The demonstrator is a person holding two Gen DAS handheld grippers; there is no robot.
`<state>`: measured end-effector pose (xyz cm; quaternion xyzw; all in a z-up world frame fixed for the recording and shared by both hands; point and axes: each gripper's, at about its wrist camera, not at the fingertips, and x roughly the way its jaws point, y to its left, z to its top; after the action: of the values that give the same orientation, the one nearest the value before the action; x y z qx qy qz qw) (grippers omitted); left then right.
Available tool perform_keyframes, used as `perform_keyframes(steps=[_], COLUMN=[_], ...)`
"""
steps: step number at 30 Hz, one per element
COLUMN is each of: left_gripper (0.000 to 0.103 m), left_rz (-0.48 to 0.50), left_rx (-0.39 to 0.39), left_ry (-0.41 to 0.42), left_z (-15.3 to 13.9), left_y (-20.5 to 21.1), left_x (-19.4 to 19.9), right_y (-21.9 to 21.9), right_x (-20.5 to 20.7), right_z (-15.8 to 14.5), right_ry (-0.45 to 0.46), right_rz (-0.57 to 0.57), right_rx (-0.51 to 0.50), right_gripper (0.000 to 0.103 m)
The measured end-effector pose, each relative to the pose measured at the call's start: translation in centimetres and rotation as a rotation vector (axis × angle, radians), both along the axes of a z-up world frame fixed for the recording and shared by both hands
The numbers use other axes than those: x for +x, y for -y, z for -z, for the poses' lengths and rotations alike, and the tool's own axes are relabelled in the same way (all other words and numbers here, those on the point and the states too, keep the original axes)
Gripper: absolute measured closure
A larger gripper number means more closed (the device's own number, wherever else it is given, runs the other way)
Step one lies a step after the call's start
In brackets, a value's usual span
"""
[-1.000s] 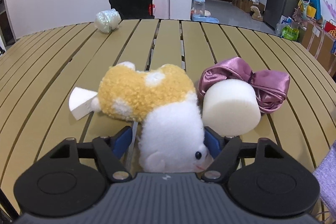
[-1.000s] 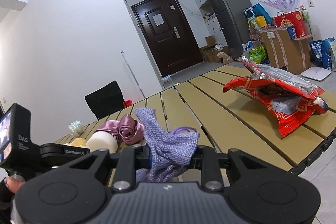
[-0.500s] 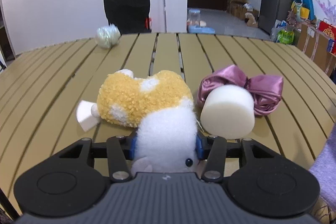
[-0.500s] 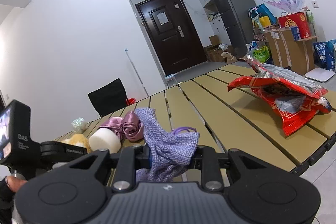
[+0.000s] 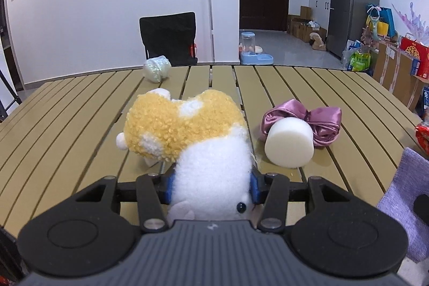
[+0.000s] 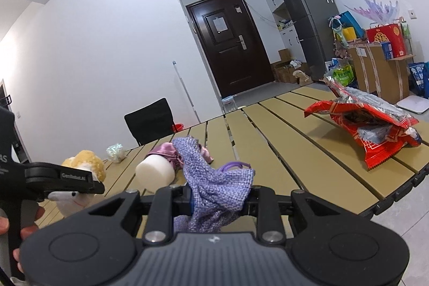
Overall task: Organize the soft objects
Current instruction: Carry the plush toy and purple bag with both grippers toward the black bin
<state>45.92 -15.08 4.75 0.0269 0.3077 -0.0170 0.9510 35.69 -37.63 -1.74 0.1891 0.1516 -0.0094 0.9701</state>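
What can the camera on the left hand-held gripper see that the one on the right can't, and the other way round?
Only the left view shows the blue pet water dispenser on the floor.

Only the right view shows the torn red foil snack bag lying open on the slatted tan table, and the left hand-held gripper from outside, shut on the fluffy yellow-and-white plush toy.

Both show the plush, the white foam cylinder, the pink satin bow and the purple woven drawstring pouch held by the right hand-held gripper.

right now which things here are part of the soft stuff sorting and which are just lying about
Part of the job:
plush toy, in the left tool
purple pouch, in the right tool
foam cylinder
pink bow
mesh puff

Lying about:
red snack bag
black chair
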Motion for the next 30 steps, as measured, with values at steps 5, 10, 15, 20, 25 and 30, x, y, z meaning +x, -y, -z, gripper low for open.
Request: perform_keyframes(steps=[5,10,15,20,25,30], left_gripper=[0.053,0.053,0.053,0.053,0.053,0.053], left_rz=[-0.001,0.000,0.001,0.008,0.016,0.022], left_rx=[-0.004,-0.009,-0.016,-0.021,-0.025,-0.024], left_ry=[0.012,0.023,0.044,0.062,0.075,0.078], left_z=[-0.7,-1.5,-2.5,-3.4,-3.9,-4.0], left_y=[-1.5,-3.0,-4.2,-4.9,-5.8,-6.6], left_x=[-2.5,-5.1,-8.2,-11.1,-14.3,-17.2], right_y=[-0.9,-2.2,-3.8,-5.0,-6.4,-7.6], right_x=[-1.5,-3.2,-5.2,-7.5,-10.1,-12.4], right_z=[-0.5,-0.7,-1.1,-1.6,-2.0,-1.9], right_ry=[0.009,0.011,0.009,0.006,-0.006,-0.025], right_rz=[-0.017,-0.044,-0.075,-0.104,-0.135,-0.161], right_rx=[-0.011,-0.013,-0.022,-0.044,-0.076,-0.101], right_gripper=[0.079,0.079,0.079,0.079,0.079,0.079])
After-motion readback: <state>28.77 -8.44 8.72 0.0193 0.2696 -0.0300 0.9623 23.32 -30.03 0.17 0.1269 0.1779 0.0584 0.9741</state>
